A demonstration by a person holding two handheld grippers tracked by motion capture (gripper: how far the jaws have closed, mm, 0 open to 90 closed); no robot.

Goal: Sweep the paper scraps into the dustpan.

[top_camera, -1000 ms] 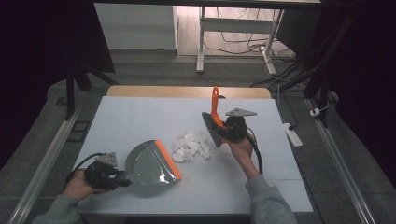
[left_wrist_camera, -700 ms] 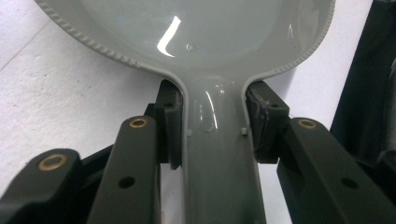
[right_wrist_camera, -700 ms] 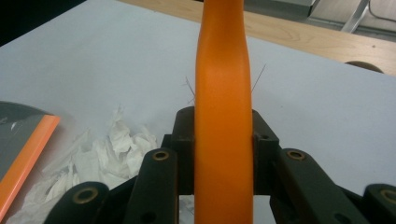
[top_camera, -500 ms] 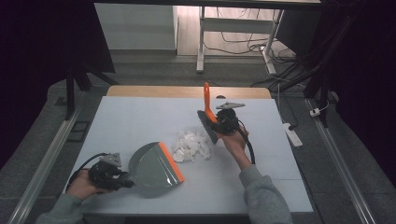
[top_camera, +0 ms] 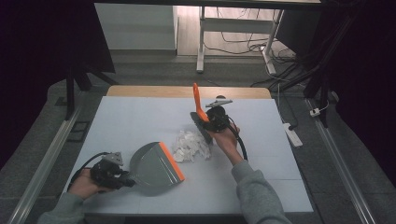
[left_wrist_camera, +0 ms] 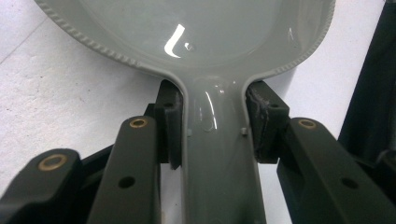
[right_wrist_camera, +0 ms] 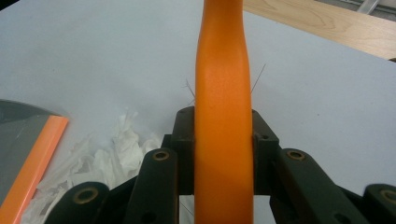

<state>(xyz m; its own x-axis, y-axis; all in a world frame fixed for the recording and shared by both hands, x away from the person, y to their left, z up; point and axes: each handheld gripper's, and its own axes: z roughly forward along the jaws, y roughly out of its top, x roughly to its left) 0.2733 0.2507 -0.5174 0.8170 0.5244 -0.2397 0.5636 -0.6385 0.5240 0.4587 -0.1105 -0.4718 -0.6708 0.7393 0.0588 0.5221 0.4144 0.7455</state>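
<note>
Paper scraps (top_camera: 190, 145) now have your brush (top_camera: 200, 112) closer behind; right tongs (top_camera: 208, 122) pinch its handle, left tongs (top_camera: 122, 176) pinch the dustpan (top_camera: 154, 164); sweeping can start.

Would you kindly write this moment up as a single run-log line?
left gripper: shut on dustpan handle | right gripper: shut on brush handle | paper scraps: between brush and dustpan lip

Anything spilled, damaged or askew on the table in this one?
A loose pile of torn white paper scraps litters the white table, between the grey dustpan and the orange-handled brush. Nothing looks damaged.
</note>
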